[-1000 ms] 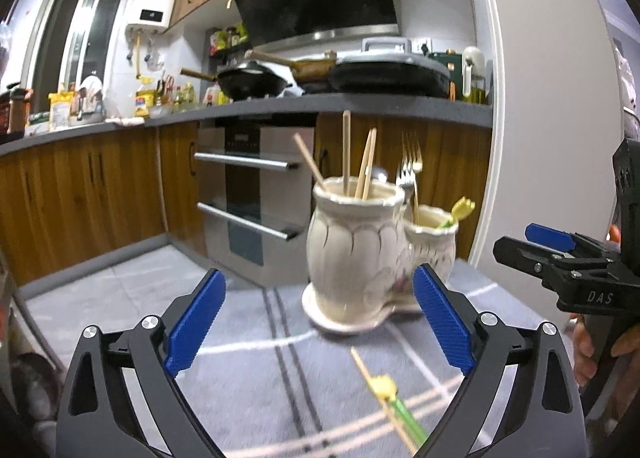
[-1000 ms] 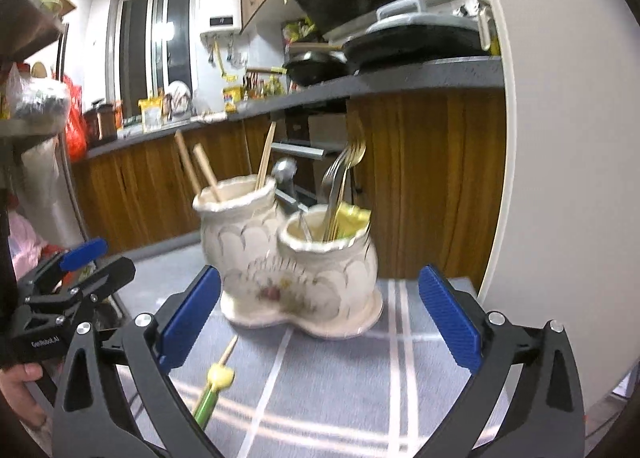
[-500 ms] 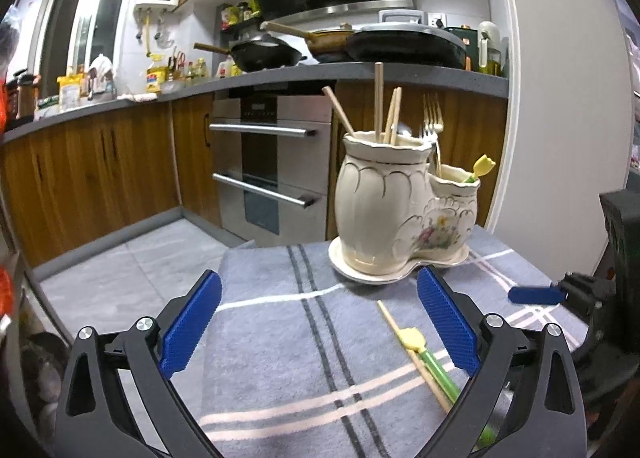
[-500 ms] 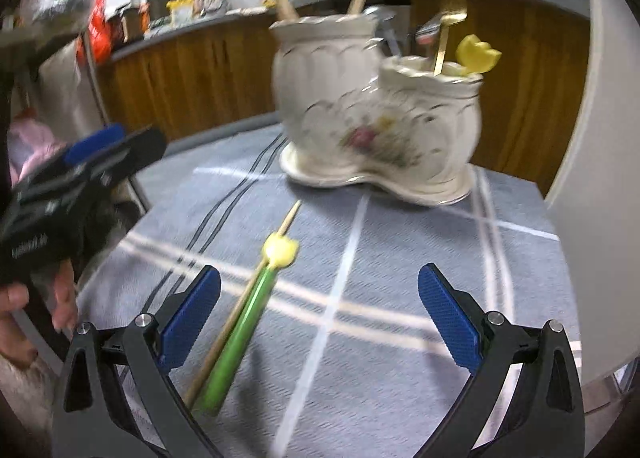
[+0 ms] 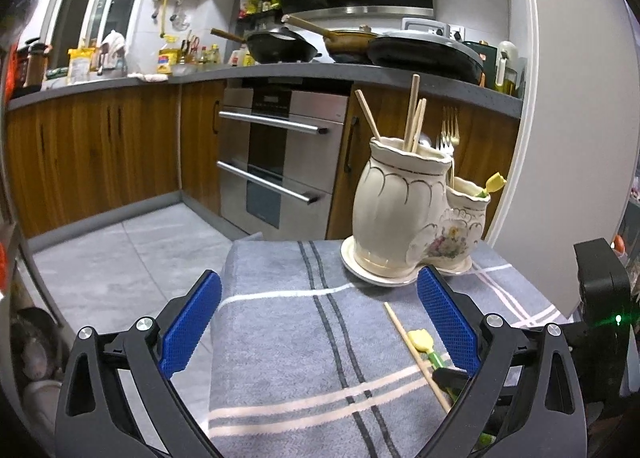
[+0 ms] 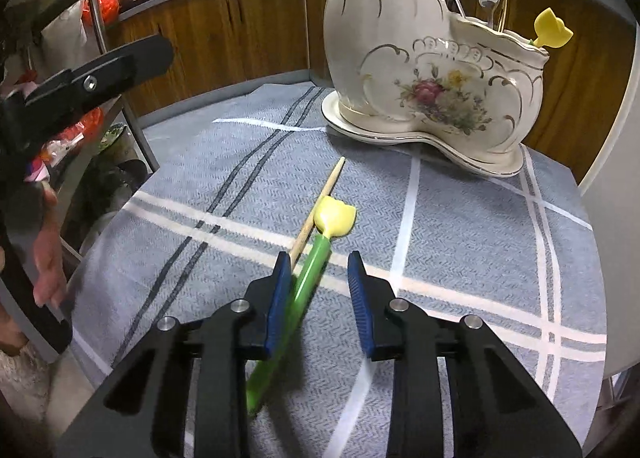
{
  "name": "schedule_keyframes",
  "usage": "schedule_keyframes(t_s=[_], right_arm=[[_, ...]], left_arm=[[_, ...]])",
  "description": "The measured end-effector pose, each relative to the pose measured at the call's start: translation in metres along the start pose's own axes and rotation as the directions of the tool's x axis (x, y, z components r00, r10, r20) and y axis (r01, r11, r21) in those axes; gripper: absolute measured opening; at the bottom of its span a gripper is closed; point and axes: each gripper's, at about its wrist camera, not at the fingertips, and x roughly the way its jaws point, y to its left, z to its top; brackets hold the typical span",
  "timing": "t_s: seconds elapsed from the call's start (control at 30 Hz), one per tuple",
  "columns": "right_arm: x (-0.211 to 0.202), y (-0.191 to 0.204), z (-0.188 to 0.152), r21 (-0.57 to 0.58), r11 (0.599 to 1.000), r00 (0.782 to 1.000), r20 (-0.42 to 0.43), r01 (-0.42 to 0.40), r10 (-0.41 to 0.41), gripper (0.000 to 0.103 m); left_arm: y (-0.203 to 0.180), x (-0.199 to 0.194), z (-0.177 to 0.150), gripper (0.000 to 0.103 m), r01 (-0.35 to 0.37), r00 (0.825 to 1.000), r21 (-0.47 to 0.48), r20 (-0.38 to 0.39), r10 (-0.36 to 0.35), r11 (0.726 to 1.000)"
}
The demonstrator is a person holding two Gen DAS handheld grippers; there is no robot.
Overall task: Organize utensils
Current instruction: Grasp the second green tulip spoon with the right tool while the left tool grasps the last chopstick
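Note:
A green-handled utensil with a yellow tulip head (image 6: 316, 258) lies on the grey plaid cloth (image 6: 440, 225) beside a wooden chopstick (image 6: 320, 201). My right gripper (image 6: 318, 270) is low over them, its jaws partly closed around the green handle with a gap on the right side. A cream double-pot ceramic holder (image 6: 432, 69) stands behind, with chopsticks, forks and another tulip utensil (image 6: 552, 29) in it. My left gripper (image 5: 316, 318) is open and empty above the cloth; the holder (image 5: 404, 213) and the lying utensil (image 5: 420, 338) show in its view.
The cloth-covered table ends at the left, with floor (image 5: 120, 258) below. A white wall panel (image 5: 560, 97) stands at the right behind the holder. An oven (image 5: 280, 161) and wooden cabinets (image 5: 92, 153) lie beyond.
My right gripper has dropped to the table and narrowed its jaws around the green handle. My left gripper has drawn back from the holder, staying open.

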Motion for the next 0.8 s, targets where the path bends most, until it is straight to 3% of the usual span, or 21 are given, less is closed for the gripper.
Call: schedule_keyframes(t_s=[0.03,0.13,0.37,0.6,0.8], right_arm=[[0.002,-0.002,0.0,0.014,1.0,1.0,-0.007,-0.015,0.015,0.014],[-0.003,-0.008,0.0,0.044,0.999,1.0,0.005,-0.031,0.031,0.01],[-0.029,-0.034,-0.006,0.083,0.996,0.998,0.067,-0.021,0.015,0.009],[-0.046,-0.056,-0.01,0.064,0.997,0.992,0.119,0.04,-0.047,0.009],[-0.047,-0.075,-0.017,0.093,0.996,0.992,0.128,0.012,-0.024,0.009]], left_arm=[[-0.001,0.0,0.0,0.097,0.0,1.0,0.004,-0.003,0.0,1.0],[-0.006,0.002,-0.002,0.097,0.003,1.0,0.02,-0.017,-0.003,1.0],[-0.023,0.01,-0.009,0.097,0.013,0.996,0.065,-0.09,-0.007,0.998],[-0.049,0.025,-0.024,0.095,0.052,0.962,0.103,-0.271,-0.022,0.993],[-0.072,0.031,-0.044,0.09,0.061,0.933,0.179,-0.36,0.007,0.982]])
